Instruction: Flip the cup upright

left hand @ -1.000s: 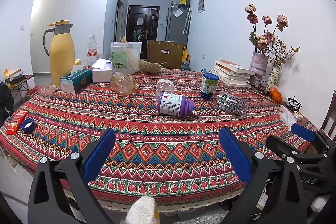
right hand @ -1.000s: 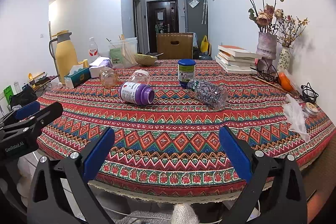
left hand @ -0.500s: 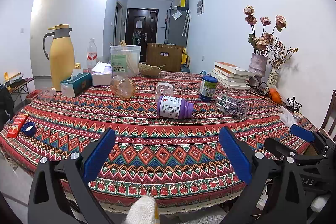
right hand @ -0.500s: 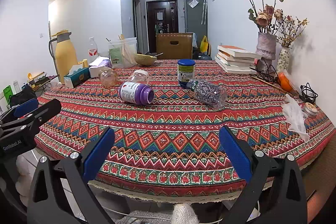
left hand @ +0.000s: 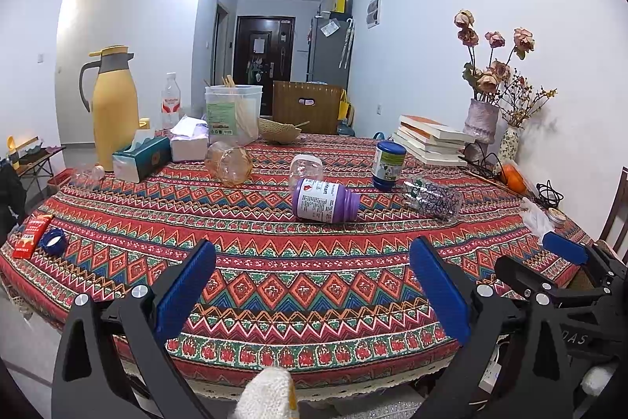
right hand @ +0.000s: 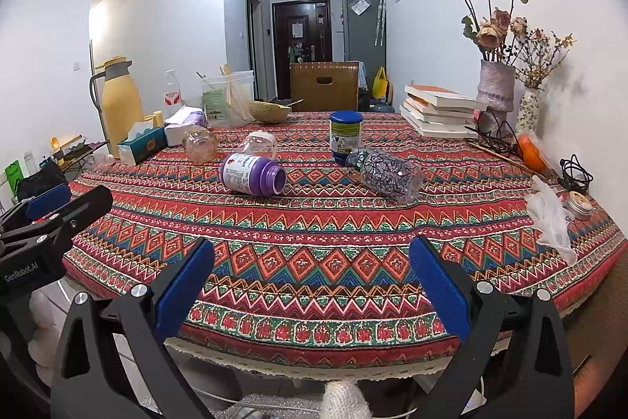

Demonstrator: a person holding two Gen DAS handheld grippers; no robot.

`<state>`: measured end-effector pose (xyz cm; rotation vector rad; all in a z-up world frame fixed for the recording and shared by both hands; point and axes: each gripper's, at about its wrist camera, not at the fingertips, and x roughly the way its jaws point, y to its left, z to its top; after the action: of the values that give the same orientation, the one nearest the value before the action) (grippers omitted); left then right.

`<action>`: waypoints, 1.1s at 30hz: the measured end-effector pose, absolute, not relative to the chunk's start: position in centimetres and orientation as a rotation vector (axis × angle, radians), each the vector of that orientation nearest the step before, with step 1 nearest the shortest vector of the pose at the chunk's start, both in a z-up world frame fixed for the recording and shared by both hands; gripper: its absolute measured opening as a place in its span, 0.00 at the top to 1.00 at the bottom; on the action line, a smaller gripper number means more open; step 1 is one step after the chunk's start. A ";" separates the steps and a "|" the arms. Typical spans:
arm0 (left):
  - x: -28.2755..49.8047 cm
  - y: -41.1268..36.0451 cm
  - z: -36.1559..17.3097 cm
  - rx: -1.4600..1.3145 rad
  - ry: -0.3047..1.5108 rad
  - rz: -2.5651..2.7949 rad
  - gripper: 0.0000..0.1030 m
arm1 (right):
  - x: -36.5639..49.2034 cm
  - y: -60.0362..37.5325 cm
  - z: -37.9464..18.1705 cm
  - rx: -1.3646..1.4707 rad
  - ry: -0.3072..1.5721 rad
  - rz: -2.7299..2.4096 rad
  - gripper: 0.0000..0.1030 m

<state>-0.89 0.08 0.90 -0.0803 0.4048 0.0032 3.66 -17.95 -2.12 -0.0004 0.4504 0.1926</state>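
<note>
I am holding my left gripper (left hand: 312,285) and right gripper (right hand: 312,285) wide and empty at the near table edge; the amber glass cup (left hand: 229,164) is lying tipped, far ahead-left. Judging it slippery, I am planning to grip mid-body

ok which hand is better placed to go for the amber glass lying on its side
Left. The amber glass sits almost ahead of the left gripper, but far left of the right gripper. Both jaws open, empty.
</note>
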 end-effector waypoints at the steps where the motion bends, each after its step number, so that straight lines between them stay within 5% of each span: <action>1: -0.9 0.0 0.9 -0.078 0.404 0.003 0.07 | 3.7 -17.9 -2.1 -0.001 0.450 0.192 0.07; 33: 4.6 -2.9 0.7 -0.008 0.444 -0.040 0.07 | 7.9 -22.4 -3.7 0.023 0.471 0.115 0.07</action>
<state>4.59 -2.91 0.72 -0.0082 0.4437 -0.0403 7.92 -22.37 -3.71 0.0228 0.4707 0.1152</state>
